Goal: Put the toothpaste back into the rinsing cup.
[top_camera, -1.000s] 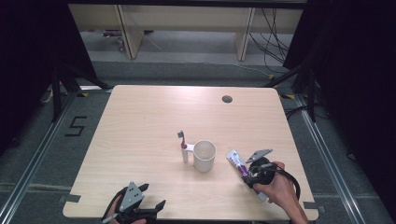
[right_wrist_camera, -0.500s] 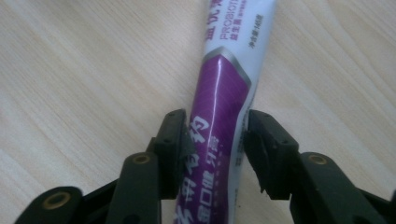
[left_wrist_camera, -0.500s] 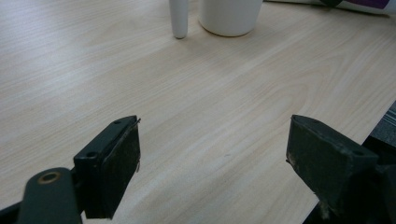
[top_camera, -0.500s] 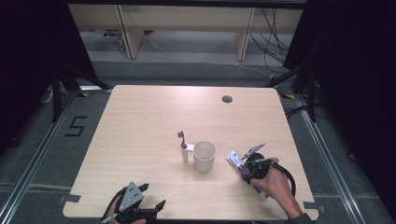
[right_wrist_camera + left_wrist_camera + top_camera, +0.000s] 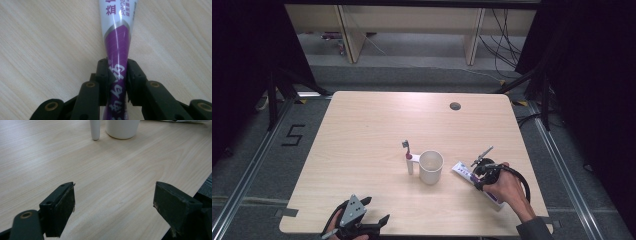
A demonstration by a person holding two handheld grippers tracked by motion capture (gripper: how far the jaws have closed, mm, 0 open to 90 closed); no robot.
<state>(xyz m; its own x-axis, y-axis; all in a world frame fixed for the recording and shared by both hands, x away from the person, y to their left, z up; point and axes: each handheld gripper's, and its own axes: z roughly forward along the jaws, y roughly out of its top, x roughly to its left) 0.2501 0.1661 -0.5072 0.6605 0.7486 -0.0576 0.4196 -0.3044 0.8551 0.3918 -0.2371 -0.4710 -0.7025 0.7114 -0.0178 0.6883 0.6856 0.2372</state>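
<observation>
A purple and white toothpaste tube lies flat on the wooden table, right of a white cup. A toothbrush stands upright just left of the cup. My right gripper has just been closing its jaws, and both pads now press the sides of the tube's purple part. My left gripper rests open near the table's front edge, with nothing between its jaws.
A small dark hole sits in the table's far right part. The table's front edge runs close to my left gripper's right jaw. Shelving legs and cables stand on the floor beyond the far edge.
My right gripper has shifted slightly along the tube toward the cup and its jaws have narrowed onto the tube. The left gripper has stayed put.
</observation>
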